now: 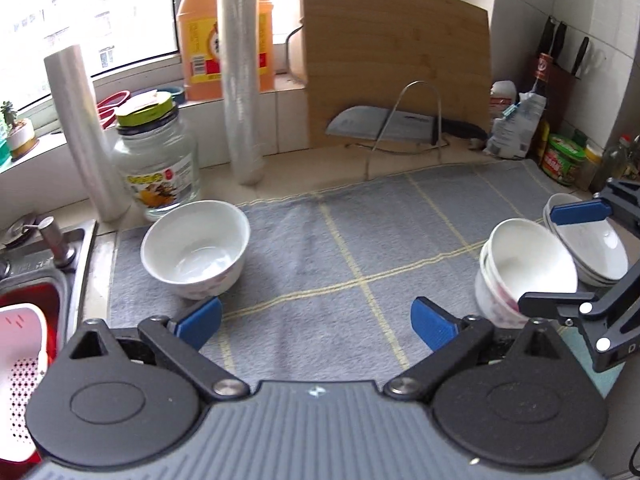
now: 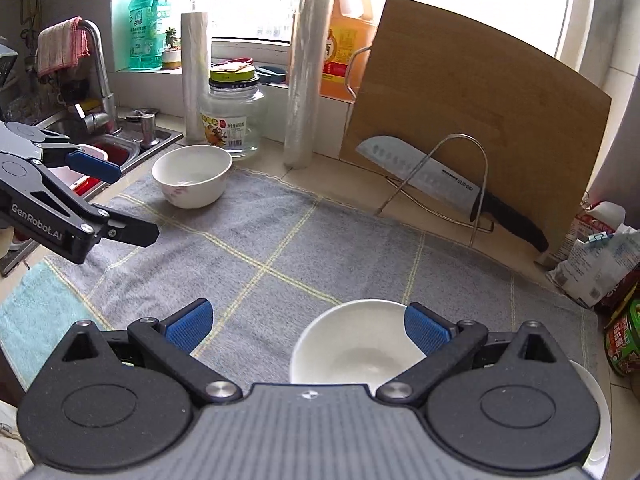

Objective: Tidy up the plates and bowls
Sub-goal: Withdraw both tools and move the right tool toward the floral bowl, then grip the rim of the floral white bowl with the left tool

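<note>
Kitchen counter under a bright window: I am working over a grey checked towel (image 1: 340,248), and every place below is given from that towel.

Leaning upright behind the towel's far edge, a bamboo cutting board (image 1: 396,64) is propping a cleaver (image 2: 420,176) in its wire rack. A glass jar (image 1: 158,160) is standing just off the towel's far left corner.

On the towel's right end, stacked bowls (image 1: 520,272) are nesting mouth-up beside a pile of shallower dishes (image 1: 592,248). On its far left corner, a lone white bowl (image 1: 196,248) is sitting upright, rim to the ceiling; being round, it has no long axis, only a vertical one.

I am holding the left gripper (image 1: 316,320) over the towel's near middle, its fingers spread wide and pinching nothing. The right gripper (image 2: 308,326) is hovering over the towel's right end, fingers likewise spread and empty, one blue pad close by the rim of the top stacked bowl.

My worry: that right pad is riding close enough to clip the rim and tip the stack. Reaching left, a glazed rim could slip from the pads, or I could nudge the jar.
</note>
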`<state>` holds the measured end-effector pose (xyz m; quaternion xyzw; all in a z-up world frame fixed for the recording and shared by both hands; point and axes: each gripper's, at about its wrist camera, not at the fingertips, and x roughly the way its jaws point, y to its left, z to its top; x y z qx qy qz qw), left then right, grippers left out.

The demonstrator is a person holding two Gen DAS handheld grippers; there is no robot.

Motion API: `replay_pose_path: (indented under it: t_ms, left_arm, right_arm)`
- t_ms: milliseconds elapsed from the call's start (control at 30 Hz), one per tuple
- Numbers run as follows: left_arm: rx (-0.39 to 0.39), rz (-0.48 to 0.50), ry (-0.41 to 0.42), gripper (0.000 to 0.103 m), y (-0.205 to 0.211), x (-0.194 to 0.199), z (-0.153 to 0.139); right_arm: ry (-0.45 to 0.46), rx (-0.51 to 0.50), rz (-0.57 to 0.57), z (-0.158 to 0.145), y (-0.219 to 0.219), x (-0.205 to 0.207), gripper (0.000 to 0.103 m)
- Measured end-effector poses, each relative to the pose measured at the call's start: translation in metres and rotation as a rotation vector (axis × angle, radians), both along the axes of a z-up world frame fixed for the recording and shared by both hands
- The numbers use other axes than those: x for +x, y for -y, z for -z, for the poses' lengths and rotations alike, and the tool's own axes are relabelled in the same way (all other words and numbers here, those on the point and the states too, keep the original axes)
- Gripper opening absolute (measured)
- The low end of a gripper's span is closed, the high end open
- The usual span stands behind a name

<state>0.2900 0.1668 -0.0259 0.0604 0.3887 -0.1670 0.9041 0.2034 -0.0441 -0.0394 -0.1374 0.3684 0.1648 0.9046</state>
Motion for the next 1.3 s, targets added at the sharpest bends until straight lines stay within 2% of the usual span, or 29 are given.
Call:
replay_pose_path:
  t_ms: [100,300,500,667,800,1000,1300]
  left_arm:
    - [0.044,0.016,-0.001,0.100,-0.026,0.005,0.003]
    - [0.033,0.072,-0.022,0.100,-0.079,0.021,0.008]
    - [0.009,0.082,-0.052,0.100,-0.105,0.052,0.012]
    - [0.019,0.084,-0.071,0.100,-0.108,0.082,0.018]
    - [-0.020,0.124,-0.090,0.100,-0.108,0.107,0.022]
    - [-0.023,0.105,-0.107,0.100,-0.099,0.144,0.032]
    - [-0.058,0.097,-0.154,0.100,-0.094,0.172,0.044]
  right_arm:
    - [0.009,-0.039,0.029,0.008,-0.036,-0.001,0.103]
    - [-0.012,-0.082,0.071,0.026,-0.102,0.007,0.103]
    - [-0.033,-0.067,0.068,0.043,-0.138,0.027,0.103]
    - [-0.036,-0.063,0.031,0.055,-0.151,0.045,0.103]
    - [-0.037,-0.061,-0.014,0.064,-0.159,0.062,0.103]
    - [-0.067,-0.044,-0.075,0.077,-0.171,0.095,0.103]
    - [-0.065,-0.038,-0.117,0.093,-0.185,0.124,0.103]
